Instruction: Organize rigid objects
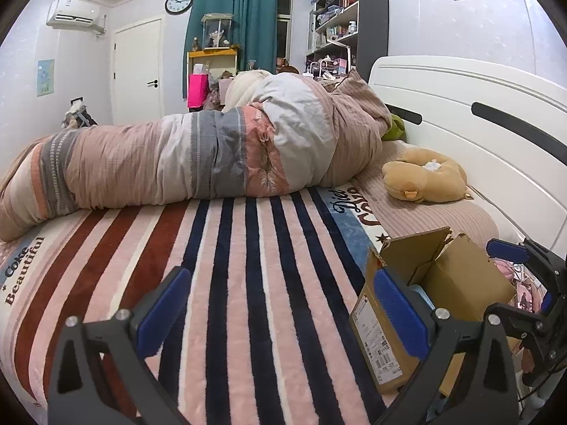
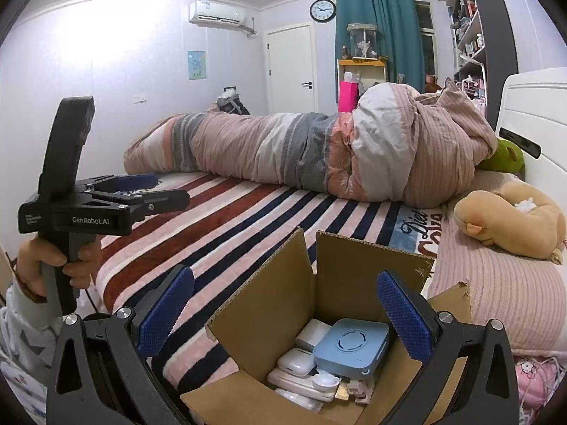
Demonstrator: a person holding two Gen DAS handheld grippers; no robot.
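Cardboard box point(image 2: 329, 304) sits on striped blanket point(image 2: 248, 212) near bed edge, flaps up so stuff drops in; blue device point(image 2: 351, 345) & white cases point(image 2: 297, 361) already inside. Right gripper point(image 2: 283, 313) hovers over opening, fingers apart, empty. Left gripper point(image 1: 281, 313) beside box w/ fingers apart, nothing held.

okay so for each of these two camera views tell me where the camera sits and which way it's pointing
Left wrist: sits on the left gripper, looks across the striped blanket toward the rolled duvet; its own open fingers show, plus the right gripper at the edge.
Right wrist: sits on the right gripper, looks down into the open cardboard box; its open fingers, the left gripper and the hand holding it show.
Shared: box, blanket, duvet, plush toy, wall clock.
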